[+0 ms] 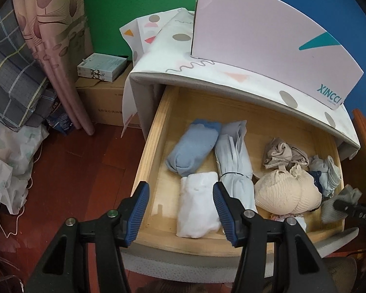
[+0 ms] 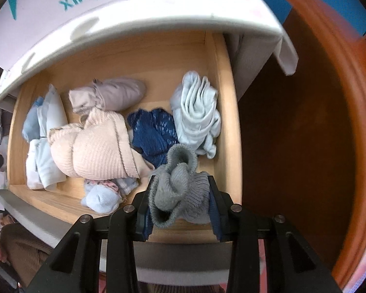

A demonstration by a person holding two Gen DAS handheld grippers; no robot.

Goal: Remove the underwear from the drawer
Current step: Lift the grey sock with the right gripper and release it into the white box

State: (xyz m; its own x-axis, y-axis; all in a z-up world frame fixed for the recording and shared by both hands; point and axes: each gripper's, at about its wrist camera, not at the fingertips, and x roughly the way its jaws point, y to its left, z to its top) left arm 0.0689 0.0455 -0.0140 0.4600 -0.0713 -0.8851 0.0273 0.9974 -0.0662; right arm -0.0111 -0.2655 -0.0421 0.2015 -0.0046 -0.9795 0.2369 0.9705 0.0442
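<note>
Right wrist view gives me the grey bundle (image 2: 176,190) best: a bunched knit piece, its ribbed cuff end pointing up the picture toward the back of the drawer (image 2: 228,92), its long axis running roughly along my claw's fingers. It hangs over the drawer's front right corner. My right claw (image 2: 180,204) is clamped on it, jaws drawn close with the blue pads pressed into the fabric on both sides.

Just beyond the bundle lies a navy piece (image 2: 153,131), and to its right a pale blue fold (image 2: 197,114) against the drawer's right wall. Left of the navy piece sits a beige bra (image 2: 95,151), cups up, with a taupe piece (image 2: 109,95) behind it. At the front edge is a light blue sock (image 2: 99,199).

In the left wrist view my left claw (image 1: 181,210) hovers over the drawer's front left, jaws standing apart with nothing between them but air; below the gap lies a white fold (image 1: 197,207), long axis front to back. Behind it is a blue roll (image 1: 192,151), and beside that a long pale bundle (image 1: 235,161). A white box (image 1: 263,39) stands on the cabinet top above.
</note>
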